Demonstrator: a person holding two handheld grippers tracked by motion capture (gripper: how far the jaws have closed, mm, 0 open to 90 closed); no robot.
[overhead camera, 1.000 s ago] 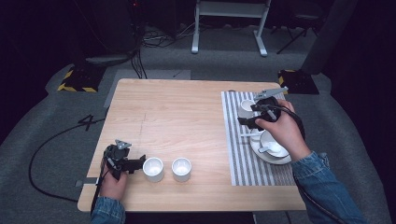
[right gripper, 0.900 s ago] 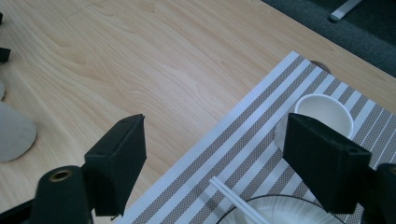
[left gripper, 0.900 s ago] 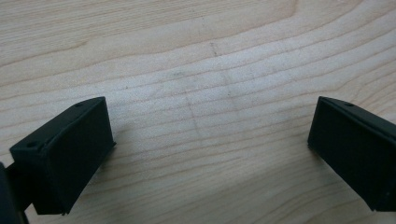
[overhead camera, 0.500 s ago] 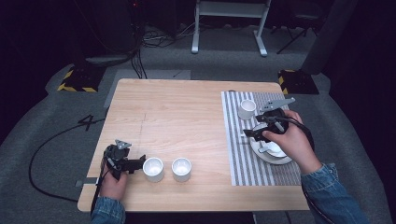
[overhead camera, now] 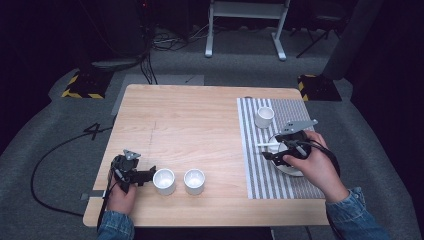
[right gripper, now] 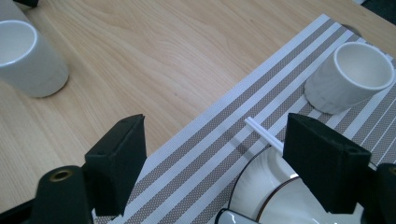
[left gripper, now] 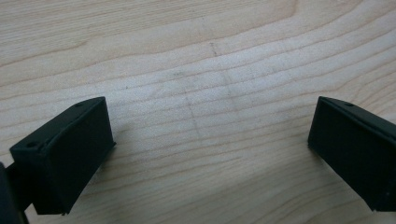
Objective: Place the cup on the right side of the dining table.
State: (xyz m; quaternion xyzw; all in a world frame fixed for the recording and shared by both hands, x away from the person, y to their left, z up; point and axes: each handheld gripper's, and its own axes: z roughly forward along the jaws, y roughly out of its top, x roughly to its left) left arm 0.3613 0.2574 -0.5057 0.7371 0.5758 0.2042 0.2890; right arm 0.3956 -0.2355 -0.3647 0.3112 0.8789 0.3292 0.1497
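Spoon handle (right gripper: 265,134), thin and white, pokes off the rim of a white saucer (right gripper: 261,186) on the striped mat (overhead camera: 255,170), at abt 3 o'clock on the table (overhead camera: 200,115). Right gripper (overhead camera: 269,155) hovers over the saucer's 9 o'clock edge w/ jaws spread wide, nothing held; in the right gripper view the handle runs in behind the right-hand jaw. A white cup (overhead camera: 264,117) stands just beyond at 12 o'clock, apart from the saucer.

Likely step: grab at the saucer or the spoon. To do it well, prob. shift the jaws so the handle sits square btwn them rather than under one pad, come down low, then close gently; the handle is slim and round-edged, so a skewed pinch could flick it off the rim. Keep clear of the cup.

Left gripper (overhead camera: 148,174) rests at abt 7 o'clock, jaws wide apart over bare wood in the left gripper view, empty, tips right beside the nearer of two white cups (overhead camera: 164,181); whether they touch it can't be told. Second cup (overhead camera: 194,181) stands just at its 3 o'clock.
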